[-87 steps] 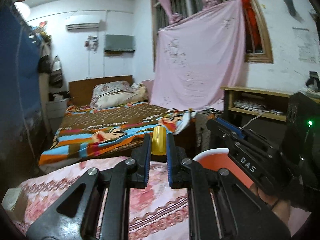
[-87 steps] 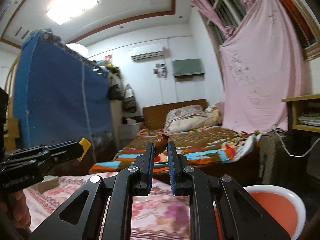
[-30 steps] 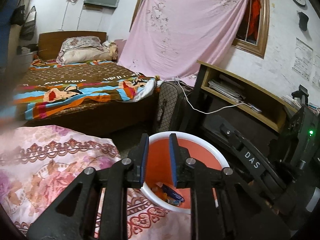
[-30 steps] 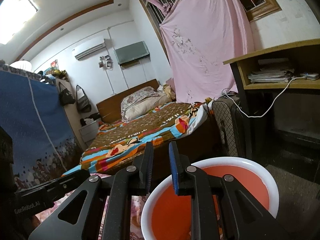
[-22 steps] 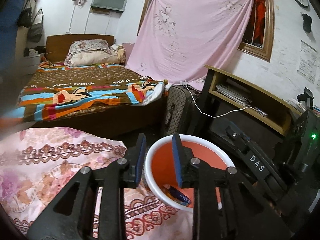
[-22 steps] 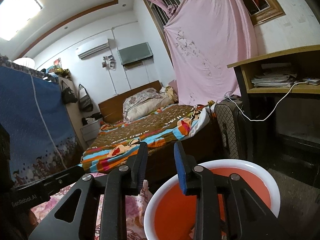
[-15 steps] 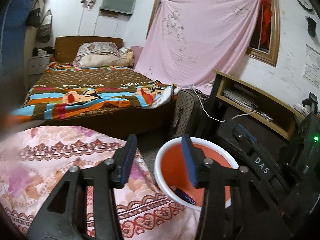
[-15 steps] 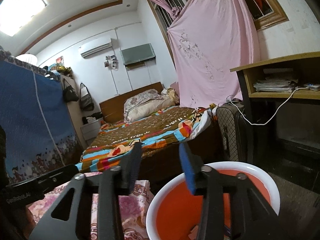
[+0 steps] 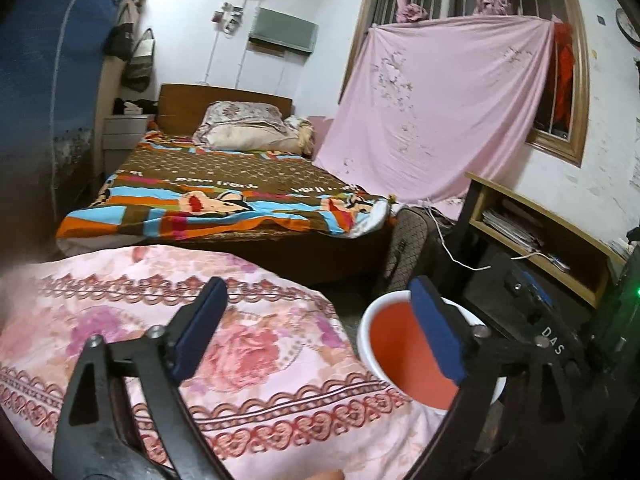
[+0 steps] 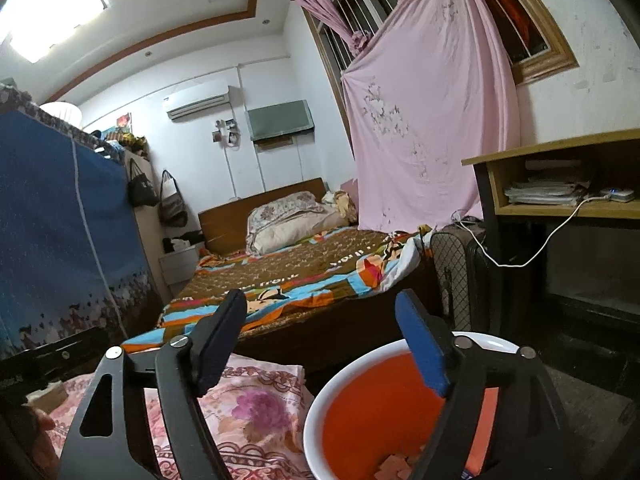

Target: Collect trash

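**Grippers spread wide over the orange basin**

Left wrist view: my left gripper (image 9: 316,322) is released, its blue pads far apart with nothing between them. Its right pad covers part of the orange basin (image 9: 390,340), and the near rim is cut off behind that finger, so I cannot see the bottom or any trash inside from here. The basin sits upright, mouth facing up, just beside the edge of the pink floral cloth (image 9: 248,344) that covers the counter; whether it touches the cloth I cannot tell. At far right I see the dark body of my right gripper (image 9: 536,320), only partly in frame, and its fingertips are hard to make out against the dark background. A blurred skin-coloured patch sits at the left edge.

Right wrist view: my right gripper (image 10: 320,338) is also released and holds nothing, its right pad hanging over the basin (image 10: 360,408). This view looks deeper into the basin: small pale scraps (image 10: 396,466) lie on the bottom, partly hidden by the finger and cut by the frame edge; their shape and long axis are not readable. A sliver of the left gripper (image 10: 48,360) shows at far left, too little to judge. Only this view shows the ceiling light (image 10: 56,12); the bed (image 10: 288,276) appears in both.
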Available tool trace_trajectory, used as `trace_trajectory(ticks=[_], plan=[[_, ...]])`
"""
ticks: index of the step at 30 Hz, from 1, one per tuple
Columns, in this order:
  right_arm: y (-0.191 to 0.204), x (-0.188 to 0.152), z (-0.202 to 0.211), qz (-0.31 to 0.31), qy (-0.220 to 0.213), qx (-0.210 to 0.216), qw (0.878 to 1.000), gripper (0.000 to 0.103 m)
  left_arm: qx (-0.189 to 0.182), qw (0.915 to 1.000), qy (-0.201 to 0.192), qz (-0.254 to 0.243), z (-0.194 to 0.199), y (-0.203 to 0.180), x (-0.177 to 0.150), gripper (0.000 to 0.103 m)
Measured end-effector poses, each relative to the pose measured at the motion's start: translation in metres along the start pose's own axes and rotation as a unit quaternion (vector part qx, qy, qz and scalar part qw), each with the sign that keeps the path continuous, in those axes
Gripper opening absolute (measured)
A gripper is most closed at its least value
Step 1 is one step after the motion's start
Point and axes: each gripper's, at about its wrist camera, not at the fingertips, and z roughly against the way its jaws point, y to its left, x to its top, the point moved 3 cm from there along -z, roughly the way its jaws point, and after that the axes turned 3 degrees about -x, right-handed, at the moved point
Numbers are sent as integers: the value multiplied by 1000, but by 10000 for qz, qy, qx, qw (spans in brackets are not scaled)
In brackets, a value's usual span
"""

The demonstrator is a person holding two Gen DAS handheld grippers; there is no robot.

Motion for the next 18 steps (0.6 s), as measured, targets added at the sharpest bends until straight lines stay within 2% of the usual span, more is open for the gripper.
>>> trace_trajectory(ticks=[2, 10, 18], plan=[[4, -2, 2, 38, 12, -3, 10000, 84, 103, 9999, -109, 41, 8, 5, -1, 92], [16, -14, 17, 217, -14, -10, 9998, 103, 418, 9988, -249, 18, 35, 21, -16, 91], [22, -20, 35, 322, -38, 149, 9994, 103, 730, 9969, -277, 48, 63, 37, -33, 91]])
